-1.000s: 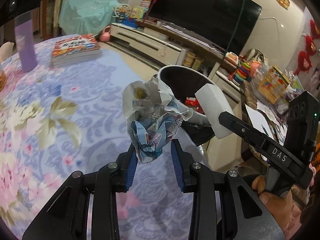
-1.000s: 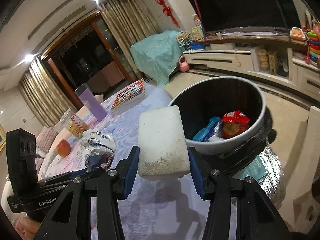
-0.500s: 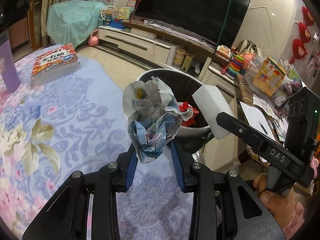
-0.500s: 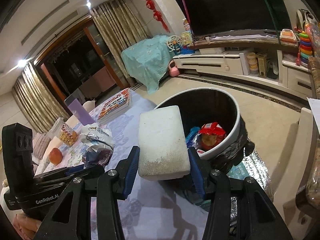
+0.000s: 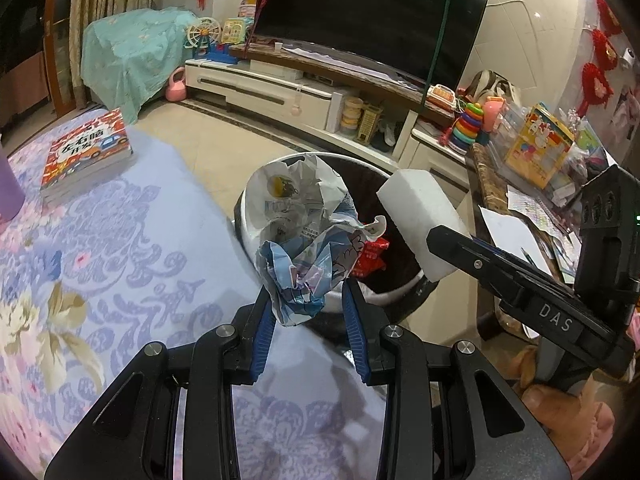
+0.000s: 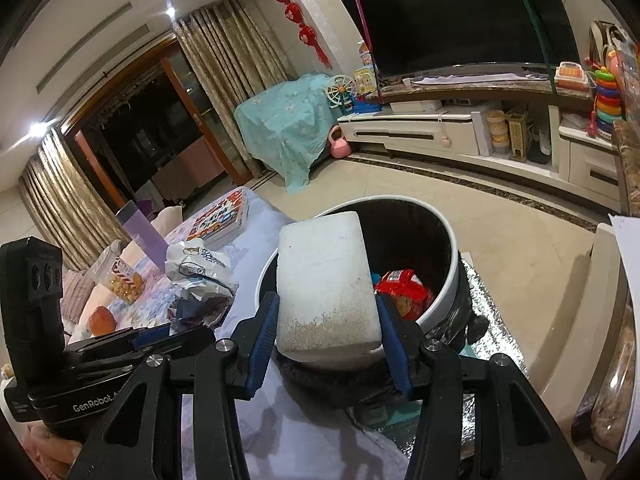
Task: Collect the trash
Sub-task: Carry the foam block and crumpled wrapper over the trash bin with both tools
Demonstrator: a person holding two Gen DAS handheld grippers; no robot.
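Both tongs have carried over the bin [image 6: 448, 236], left tongs [image 5: 306, 316] pinching the crumpled wrapper [image 5: 304, 240], right tongs [image 6: 326, 336] pinching the foam block [image 6: 326, 284] (an early release could drop either onto the tabletop [image 5: 100, 240]).

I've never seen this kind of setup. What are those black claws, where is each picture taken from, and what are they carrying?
No robot here: a person holds a two-finger claw in each hand, each with a camera looking along its fingers. The left claw grips a crumpled wrapper. The right claw grips a white foam block; the left view shows it from the side. Both hover by a round trash bin beside the table's edge, which already holds a red snack packet. On the floral tablecloth lie a book and a purple cup.
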